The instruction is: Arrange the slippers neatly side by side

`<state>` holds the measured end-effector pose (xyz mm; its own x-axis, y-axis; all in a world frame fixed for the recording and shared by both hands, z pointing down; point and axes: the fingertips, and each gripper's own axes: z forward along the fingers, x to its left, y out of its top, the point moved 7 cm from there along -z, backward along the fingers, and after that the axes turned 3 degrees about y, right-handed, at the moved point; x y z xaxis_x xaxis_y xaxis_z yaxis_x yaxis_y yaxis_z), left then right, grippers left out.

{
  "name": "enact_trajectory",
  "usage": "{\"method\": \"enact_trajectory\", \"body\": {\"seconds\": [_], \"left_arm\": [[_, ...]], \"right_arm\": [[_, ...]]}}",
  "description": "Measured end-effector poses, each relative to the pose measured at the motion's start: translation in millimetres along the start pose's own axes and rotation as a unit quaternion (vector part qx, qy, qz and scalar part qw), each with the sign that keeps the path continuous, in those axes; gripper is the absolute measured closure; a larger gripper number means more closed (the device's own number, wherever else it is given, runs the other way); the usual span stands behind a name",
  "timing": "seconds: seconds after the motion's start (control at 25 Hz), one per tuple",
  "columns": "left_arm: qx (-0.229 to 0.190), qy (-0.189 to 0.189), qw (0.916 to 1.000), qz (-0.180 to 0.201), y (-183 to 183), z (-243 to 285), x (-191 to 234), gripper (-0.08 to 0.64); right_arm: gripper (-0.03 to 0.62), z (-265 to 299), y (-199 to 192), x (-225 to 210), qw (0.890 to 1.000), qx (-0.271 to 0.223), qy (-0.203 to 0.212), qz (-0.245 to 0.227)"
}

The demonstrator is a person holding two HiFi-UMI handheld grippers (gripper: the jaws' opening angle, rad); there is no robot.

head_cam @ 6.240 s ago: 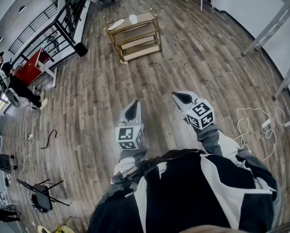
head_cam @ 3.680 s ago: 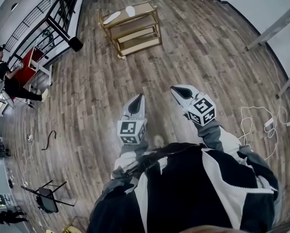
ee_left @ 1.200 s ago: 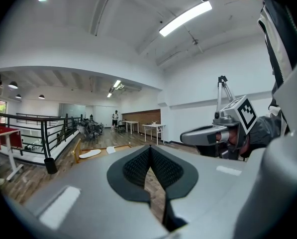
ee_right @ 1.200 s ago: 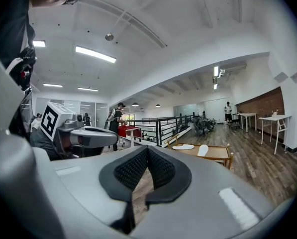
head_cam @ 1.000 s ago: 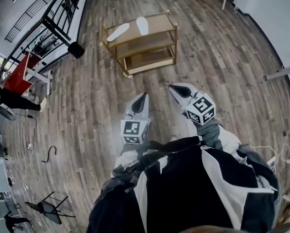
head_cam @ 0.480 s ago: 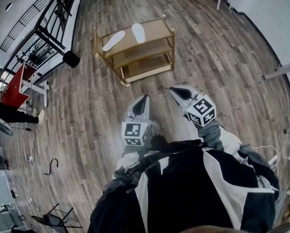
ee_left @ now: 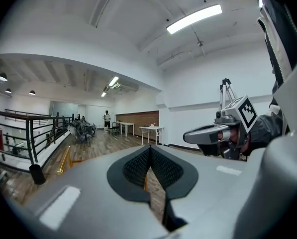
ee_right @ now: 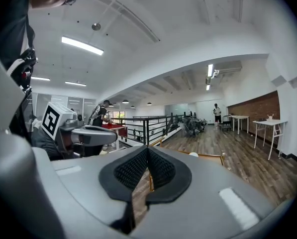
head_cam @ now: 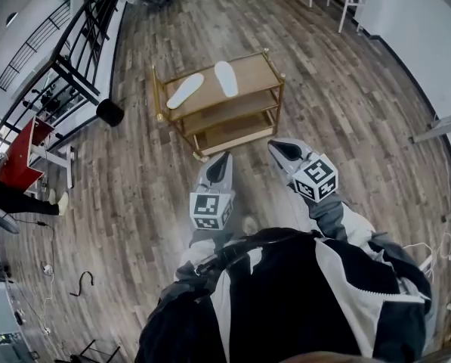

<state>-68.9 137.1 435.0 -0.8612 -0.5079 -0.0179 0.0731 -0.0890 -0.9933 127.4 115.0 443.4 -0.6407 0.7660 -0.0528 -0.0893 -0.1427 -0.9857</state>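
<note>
Two white slippers, one to the left (head_cam: 186,91) and one to the right (head_cam: 227,78), are seen on the top shelf of a gold-framed three-tier rack (head_cam: 260,69). They lie apart and splayed, not parallel. The rack is stood on a wood-plank floor (head_cam: 134,180). Short of it, the left gripper (head_cam: 224,157) and right gripper (head_cam: 275,147) are held with jaws pressed together, nothing between them.

Walked toward rack (head_cam: 255,70) | now close ahead, mid-frame, not far up-frame as 6 s ago | left slipper (head_cam: 186,91) and right slipper (head_cam: 227,78) on top shelf grown larger, plainly two white soles | red table (head_cam: 17,153) dropped lower along left edge | chair at bottom left gone almost out of frame
</note>
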Motion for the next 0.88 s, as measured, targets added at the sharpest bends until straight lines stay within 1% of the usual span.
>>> {"method": "enact_trajectory", "body": {"seconds": [0.24, 0.48, 0.72, 0.88], "left_arm": [[0.002, -0.017, 0.9999, 0.000, -2, 35, 63, 0.546], [-0.001, -0.027, 0.9996, -0.003, -5, 63, 111, 0.546], [0.005, -0.020, 0.9998, -0.007, -12, 86, 143, 0.546], [0.020, -0.012, 0.9996, -0.015, -15, 109, 153, 0.546]], "right_arm": [[0.586, 65, 6, -14, 1.000, 0.006, -0.005, 0.001], [0.586, 108, 13, -33, 1.000, 0.008, -0.024, -0.001], [0.586, 139, 17, -55, 1.000, 0.015, -0.027, -0.001], [0.586, 158, 16, -79, 1.000, 0.024, -0.015, 0.010]]}}
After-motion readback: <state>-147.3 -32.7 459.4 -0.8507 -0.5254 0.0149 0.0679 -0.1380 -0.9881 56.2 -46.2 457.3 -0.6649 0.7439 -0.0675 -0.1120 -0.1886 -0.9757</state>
